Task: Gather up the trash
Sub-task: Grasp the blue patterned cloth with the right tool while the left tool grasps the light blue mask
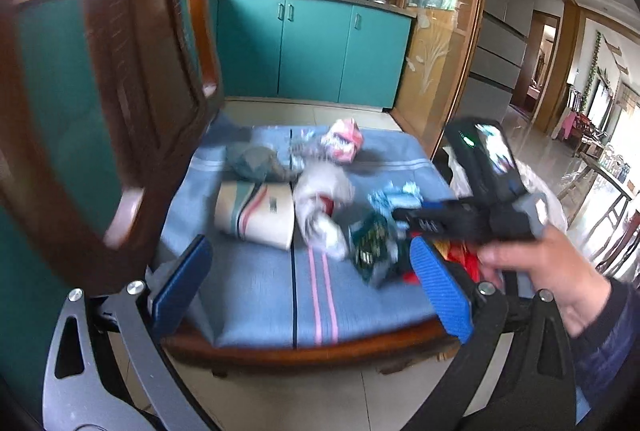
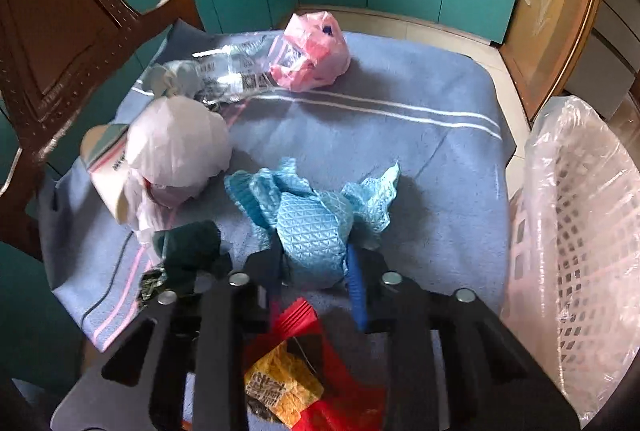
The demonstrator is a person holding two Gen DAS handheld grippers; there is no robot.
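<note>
1. Left wrist view: the left gripper (image 1: pixel 308 279) hangs wide and empty above the near edge of the blue cloth (image 1: pixel 256 295) on the chair seat. Across from it the right gripper (image 1: pixel 404 221), in the person's hand (image 1: pixel 540 263), reaches into the litter at the light-blue crumpled cloth (image 1: pixel 394 197). Motion blur smears the white bag (image 1: pixel 320 207), the dark green wrapper (image 1: pixel 372 251) and the paper cup (image 1: pixel 256 213).
2. Right wrist view: the right gripper (image 2: pixel 316 263) is closed narrowly on the light-blue crumpled cloth (image 2: pixel 312 227), which rests on the blue cloth (image 2: pixel 400 159). The step in hand appears to be a pick-up; next it likely needs lifting and carrying right to the lined white basket (image 2: pixel 580 231). The pink bag (image 2: pixel 312 55) lies well apart. A red-and-yellow packet (image 2: pixel 288 379) is half hidden under the gripper.
</note>
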